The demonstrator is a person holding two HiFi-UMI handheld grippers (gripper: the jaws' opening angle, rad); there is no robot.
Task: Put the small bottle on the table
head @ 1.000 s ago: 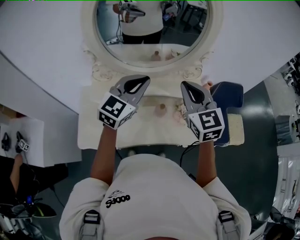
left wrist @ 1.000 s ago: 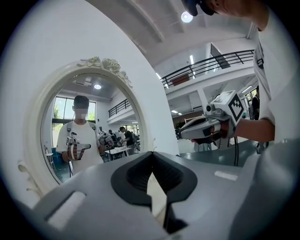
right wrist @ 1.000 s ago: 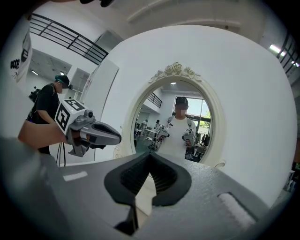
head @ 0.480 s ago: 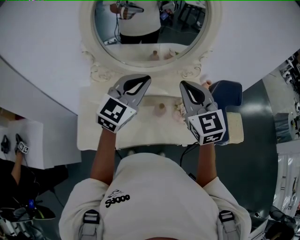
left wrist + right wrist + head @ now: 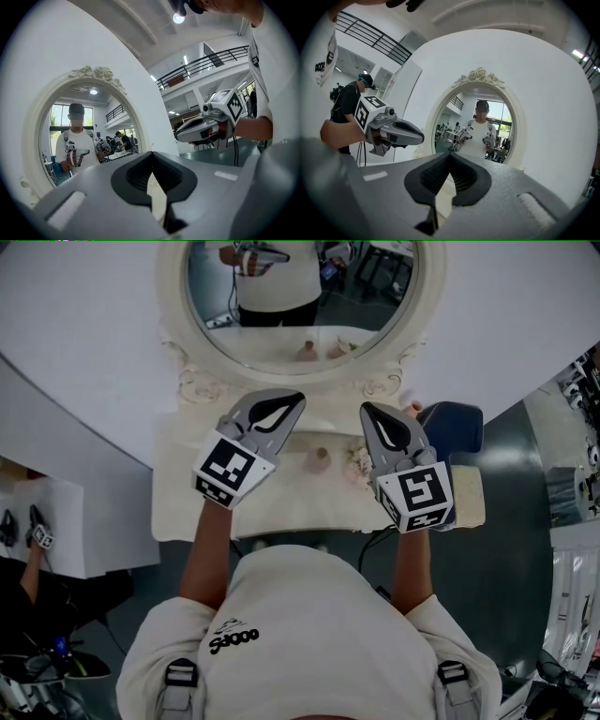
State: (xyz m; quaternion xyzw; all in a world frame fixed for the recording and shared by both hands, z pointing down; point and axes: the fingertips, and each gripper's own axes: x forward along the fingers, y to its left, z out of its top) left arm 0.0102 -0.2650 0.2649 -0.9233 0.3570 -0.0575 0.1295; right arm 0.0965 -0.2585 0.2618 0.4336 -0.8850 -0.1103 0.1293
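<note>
Head view: vs. a sec ago almost nothing moves. Left gripper (image 5: pixel 292 401) & right gripper (image 5: pixel 368 412) drift a touch toward the mirror (image 5: pixel 375 320), both above the table (image 5: pixel 192 498). Small bottle (image 5: pixel 322 457) stands upright on the table btw them, same spot, untouched, so it looks already placed.

Left gripper view: jaws pressed together, nothing btw them.

Right gripper view: jaws likewise pressed together, empty; bottle not in sight here.
</note>
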